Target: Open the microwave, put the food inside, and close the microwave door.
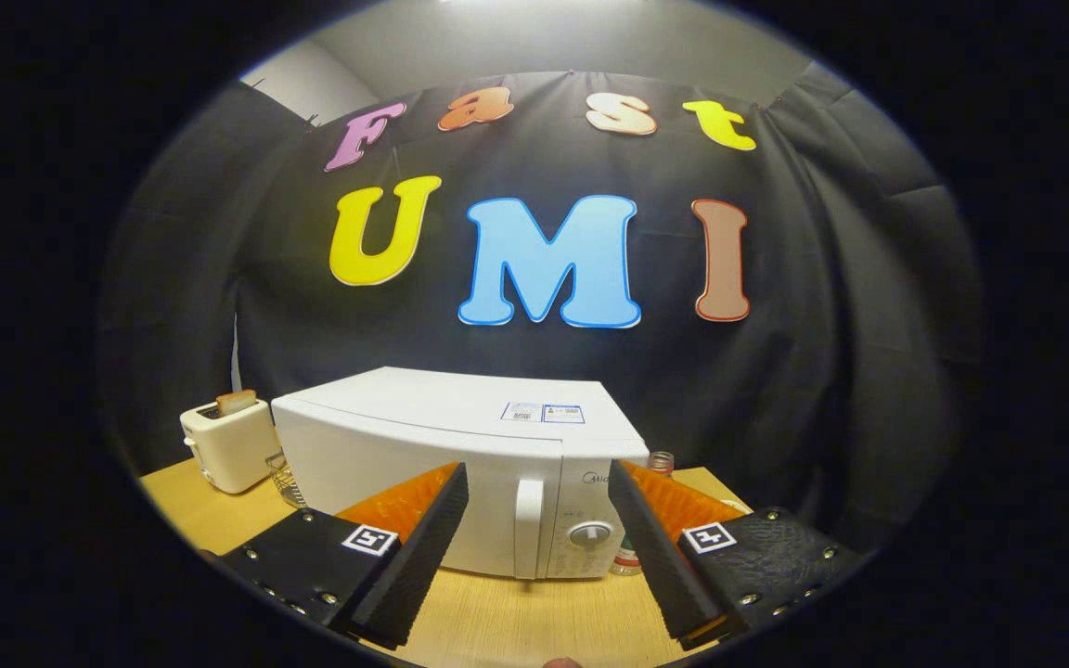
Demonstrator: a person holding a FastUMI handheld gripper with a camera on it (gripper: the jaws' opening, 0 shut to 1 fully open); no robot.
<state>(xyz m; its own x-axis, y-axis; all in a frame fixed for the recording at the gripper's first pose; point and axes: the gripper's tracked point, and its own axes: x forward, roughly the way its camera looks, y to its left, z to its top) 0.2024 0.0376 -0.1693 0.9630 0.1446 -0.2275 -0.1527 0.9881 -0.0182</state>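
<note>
A white microwave [442, 436] stands on the wooden table [507, 622] with its door shut. Its vertical door handle [528, 526] and a round dial [590, 534] face me. My gripper [537, 482] is open, held a little in front of the microwave, with nothing between its fingers. The handle sits beyond the gap between the two fingers, roughly centred. I cannot pick out the food item for the microwave.
A cream toaster [228, 445] with a slice of bread [236, 402] in its slot stands left of the microwave. A wire object [282, 478] lies between them. Small bottles [660, 461] stand at the microwave's right side. Black cloth hangs behind the table.
</note>
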